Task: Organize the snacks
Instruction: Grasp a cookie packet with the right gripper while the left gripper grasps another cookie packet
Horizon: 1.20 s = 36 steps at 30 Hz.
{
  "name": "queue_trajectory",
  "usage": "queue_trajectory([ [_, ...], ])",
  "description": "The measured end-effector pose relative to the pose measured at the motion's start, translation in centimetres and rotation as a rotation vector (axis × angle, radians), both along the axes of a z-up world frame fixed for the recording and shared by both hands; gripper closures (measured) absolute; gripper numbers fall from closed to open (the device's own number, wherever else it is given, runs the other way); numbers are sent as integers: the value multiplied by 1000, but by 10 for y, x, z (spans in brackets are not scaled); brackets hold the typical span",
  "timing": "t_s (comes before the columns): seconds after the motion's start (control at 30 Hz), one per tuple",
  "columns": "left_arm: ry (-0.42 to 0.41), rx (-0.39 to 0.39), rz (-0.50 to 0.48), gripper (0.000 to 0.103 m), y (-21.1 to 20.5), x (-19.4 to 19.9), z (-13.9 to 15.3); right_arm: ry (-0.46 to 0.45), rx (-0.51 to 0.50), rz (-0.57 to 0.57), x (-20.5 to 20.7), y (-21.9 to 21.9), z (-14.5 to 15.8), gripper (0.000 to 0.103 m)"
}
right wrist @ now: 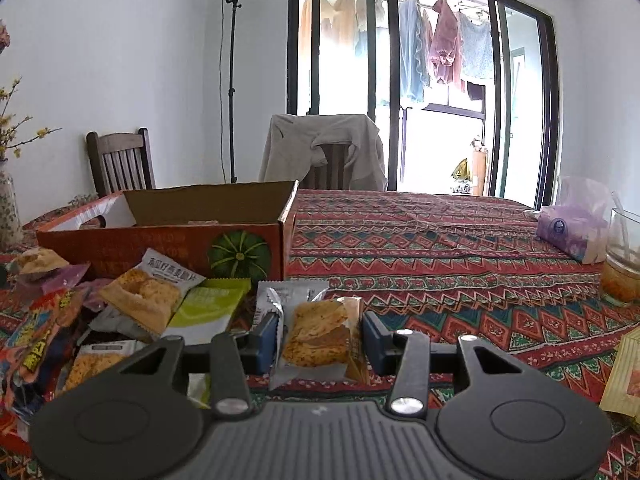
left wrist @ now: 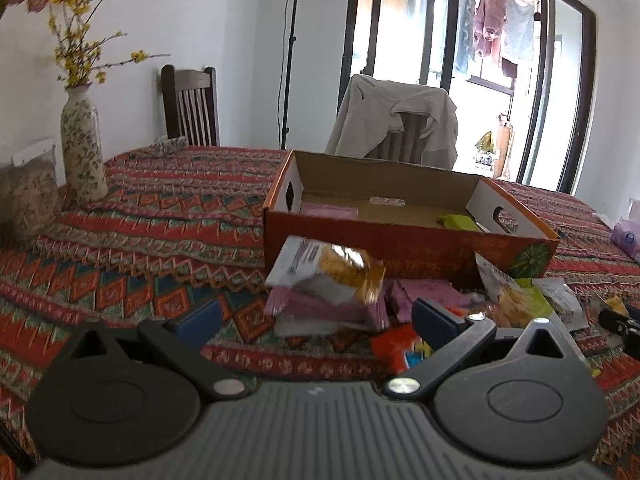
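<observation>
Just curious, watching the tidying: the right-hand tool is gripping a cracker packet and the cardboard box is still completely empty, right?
Not quite. The cardboard box is not empty: the left wrist view shows a pink packet and a green packet inside. The right gripper does grip the cracker packet.

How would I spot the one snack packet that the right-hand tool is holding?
Start at the orange cardboard box with the green pumpkin picture. Just right of the heap of packets before it, the clear cracker packet sits between the right gripper's blue jaws. Unlike the others, it is gripped, standing apart from the pile.
</observation>
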<state>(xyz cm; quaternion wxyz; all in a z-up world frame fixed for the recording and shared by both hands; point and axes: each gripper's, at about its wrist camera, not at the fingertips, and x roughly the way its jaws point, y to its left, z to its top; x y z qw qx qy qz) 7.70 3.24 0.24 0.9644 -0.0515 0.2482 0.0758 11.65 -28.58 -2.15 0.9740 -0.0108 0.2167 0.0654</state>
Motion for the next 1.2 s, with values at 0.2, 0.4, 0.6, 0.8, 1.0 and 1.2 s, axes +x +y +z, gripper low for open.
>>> queue_trajectory([
  [0.2,46,70,-32,0,-8,40,2,-1,4,0,-1,-1,0,59],
  [0.4,66,103,-11,0,-10,62,-7,4,13,0,1,-2,-1,59],
  [0.6,74,102,-21,27,-5,68,-11,3,16,2,1,-2,-1,59],
  [0.8,46,78,-24,43,0,63,-9,1,14,3,1,-1,-1,59],
  [1.0,11,84,-15,44,2,55,-5,-2,6,-1,0,0,-2,59],
  [1.2,-25,85,-12,44,3,46,1,-6,-1,-4,-1,1,-2,58],
])
